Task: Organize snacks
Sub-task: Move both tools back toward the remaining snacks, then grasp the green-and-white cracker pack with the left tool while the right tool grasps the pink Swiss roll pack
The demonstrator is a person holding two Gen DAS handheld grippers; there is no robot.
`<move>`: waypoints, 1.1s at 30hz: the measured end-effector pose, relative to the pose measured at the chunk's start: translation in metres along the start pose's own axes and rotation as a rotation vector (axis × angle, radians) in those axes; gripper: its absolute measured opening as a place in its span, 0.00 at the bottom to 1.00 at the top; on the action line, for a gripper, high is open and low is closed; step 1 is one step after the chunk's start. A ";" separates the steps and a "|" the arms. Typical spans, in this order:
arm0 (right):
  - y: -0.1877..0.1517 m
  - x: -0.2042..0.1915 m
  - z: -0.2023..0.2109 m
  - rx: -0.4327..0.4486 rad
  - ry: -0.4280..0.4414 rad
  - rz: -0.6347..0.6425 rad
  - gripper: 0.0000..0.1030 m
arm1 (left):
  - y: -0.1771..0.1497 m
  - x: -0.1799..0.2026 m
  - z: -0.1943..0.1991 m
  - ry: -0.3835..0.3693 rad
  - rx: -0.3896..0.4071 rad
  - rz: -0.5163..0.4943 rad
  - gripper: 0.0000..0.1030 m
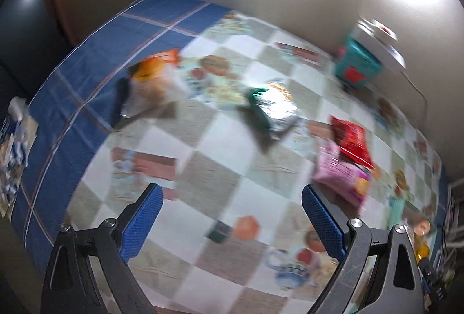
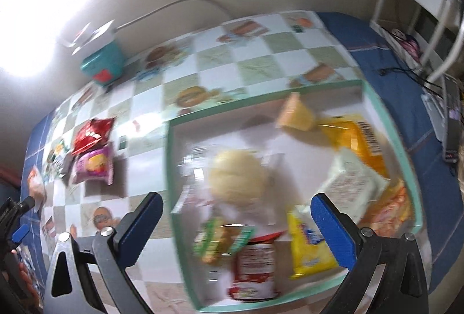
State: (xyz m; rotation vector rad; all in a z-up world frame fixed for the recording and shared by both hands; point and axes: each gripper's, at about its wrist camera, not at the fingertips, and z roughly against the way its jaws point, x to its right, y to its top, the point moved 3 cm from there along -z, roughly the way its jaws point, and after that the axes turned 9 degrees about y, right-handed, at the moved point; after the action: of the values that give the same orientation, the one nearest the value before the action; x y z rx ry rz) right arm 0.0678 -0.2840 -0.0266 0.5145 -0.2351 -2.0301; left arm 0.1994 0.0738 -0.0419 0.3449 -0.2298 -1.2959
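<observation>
Both pairs of tongs are held apart with nothing between the pads: the left gripper (image 1: 232, 215) over bare tablecloth (image 1: 203, 169), the right gripper (image 2: 236, 222) over the near part of the tray (image 2: 169, 169).

In the left wrist view, four loose snacks are seen on the cloth. Far left lies an orange-and-white packet (image 1: 150, 81), then a silver-and-green packet (image 1: 275, 108) mid-table, and to the right a red packet (image 1: 351, 140) overlapping a pink packet (image 1: 342, 177). A teal box (image 1: 356, 67) is set against the far wall.

In the right wrist view, the tray is already crowded: a pale round bun (image 2: 237, 177), a red-labelled packet (image 2: 255, 270), a yellow packet (image 2: 310, 244), a white carton (image 2: 353, 186) and an orange packet (image 2: 362, 140).

The likeliest failures are judged to be these: the overlapping red and pink packets could be pinched together, or one dragged off the other; slick foil could slip from the pads; a further packet could be laid on the heap and slide over the rim.

No brand or writing can be read; every label is smeared by motion blur. Only a barcode on the orange packet is made out.
</observation>
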 end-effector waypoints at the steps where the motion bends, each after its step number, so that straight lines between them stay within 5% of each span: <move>1: -0.001 -0.008 -0.002 -0.004 0.009 0.011 1.00 | 0.002 -0.009 -0.003 0.003 -0.006 0.016 0.94; 10: -0.015 -0.094 -0.027 -0.056 0.149 0.156 1.00 | 0.011 -0.044 -0.020 -0.009 -0.035 0.115 0.94; 19: -0.002 -0.148 -0.079 -0.108 0.263 0.117 1.00 | 0.039 -0.011 -0.043 -0.075 -0.036 0.019 0.94; 25: 0.015 -0.172 -0.111 -0.113 0.237 0.135 1.00 | 0.069 0.022 -0.065 -0.109 -0.067 -0.114 0.94; 33: 0.024 -0.201 -0.143 -0.144 0.204 0.162 1.00 | 0.097 0.055 -0.095 -0.151 -0.121 -0.138 0.94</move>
State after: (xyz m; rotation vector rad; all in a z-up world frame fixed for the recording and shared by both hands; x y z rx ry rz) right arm 0.2359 -0.1143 -0.0932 0.5879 -0.0059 -1.8066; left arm 0.3341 0.0543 -0.0947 0.1616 -0.2571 -1.4670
